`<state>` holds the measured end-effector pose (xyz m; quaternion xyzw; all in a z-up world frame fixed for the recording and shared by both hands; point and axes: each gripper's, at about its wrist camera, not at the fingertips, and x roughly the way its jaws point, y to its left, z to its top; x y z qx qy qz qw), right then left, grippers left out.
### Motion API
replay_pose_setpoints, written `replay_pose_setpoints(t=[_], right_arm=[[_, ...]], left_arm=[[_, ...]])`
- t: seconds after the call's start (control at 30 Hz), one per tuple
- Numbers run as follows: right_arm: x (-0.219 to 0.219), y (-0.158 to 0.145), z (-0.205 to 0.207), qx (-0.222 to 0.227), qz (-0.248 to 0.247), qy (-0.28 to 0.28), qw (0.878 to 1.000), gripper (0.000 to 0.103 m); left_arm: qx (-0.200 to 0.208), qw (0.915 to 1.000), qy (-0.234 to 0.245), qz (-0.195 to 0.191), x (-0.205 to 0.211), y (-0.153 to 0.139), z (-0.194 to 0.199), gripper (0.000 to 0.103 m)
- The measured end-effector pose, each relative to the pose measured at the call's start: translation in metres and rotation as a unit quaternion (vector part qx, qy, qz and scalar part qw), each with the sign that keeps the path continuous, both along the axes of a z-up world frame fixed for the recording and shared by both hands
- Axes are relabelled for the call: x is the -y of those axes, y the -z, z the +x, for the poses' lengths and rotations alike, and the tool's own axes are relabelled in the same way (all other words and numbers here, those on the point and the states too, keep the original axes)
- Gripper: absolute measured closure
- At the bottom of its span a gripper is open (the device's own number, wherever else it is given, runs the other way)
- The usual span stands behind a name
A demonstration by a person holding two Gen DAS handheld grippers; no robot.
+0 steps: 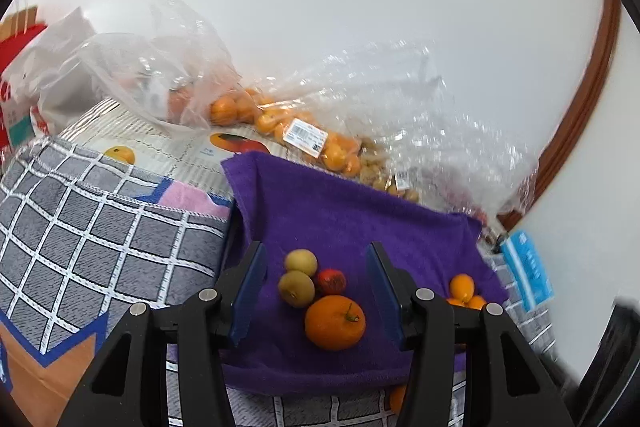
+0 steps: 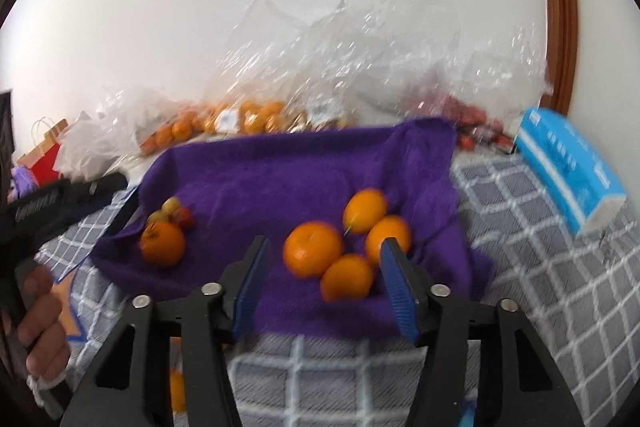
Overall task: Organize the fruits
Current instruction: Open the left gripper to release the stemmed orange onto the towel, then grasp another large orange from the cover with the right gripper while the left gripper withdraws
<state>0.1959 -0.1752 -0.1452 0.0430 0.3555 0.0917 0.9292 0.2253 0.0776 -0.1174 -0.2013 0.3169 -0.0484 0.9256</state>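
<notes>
Right wrist view smeared throughout; the four oranges (image 2: 340, 251) on the purple towel (image 2: 280, 167) have soft outlines. Small fruits (image 2: 172, 211) behind the lone orange (image 2: 162, 242) too blurred to identify. Red items (image 2: 472, 123) under clear plastic unidentifiable. Stray orange (image 2: 176, 389) partly hidden by gripper frame. Left wrist view: label (image 1: 305, 134) on bagged oranges unreadable; orange cluster (image 1: 464, 293) half hidden behind right finger (image 1: 384, 291); brownish bagged fruit (image 1: 380, 175) indistinct.
</notes>
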Motion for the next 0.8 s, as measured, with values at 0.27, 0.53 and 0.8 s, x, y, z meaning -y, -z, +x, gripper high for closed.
replay_pose_setpoints(t=[0.27,0.53,0.8], right_arm=[[-0.043,0.014,-0.024,-0.03,0.0,-0.052,0.998,0.053],[-0.067,0.035,-0.018,-0.071,-0.017,-0.064,0.995,0.053],[-0.073,0.036,-0.011,-0.067,-0.022,-0.064,0.995,0.061]], left_arm=[[-0.003,0.9987,-0.021,-0.047,-0.029,-0.002,-0.001,0.051],[-0.004,0.9972,-0.04,-0.063,-0.043,-0.001,0.001,0.05],[-0.003,0.9975,-0.031,-0.064,-0.042,-0.001,0.0,0.05]])
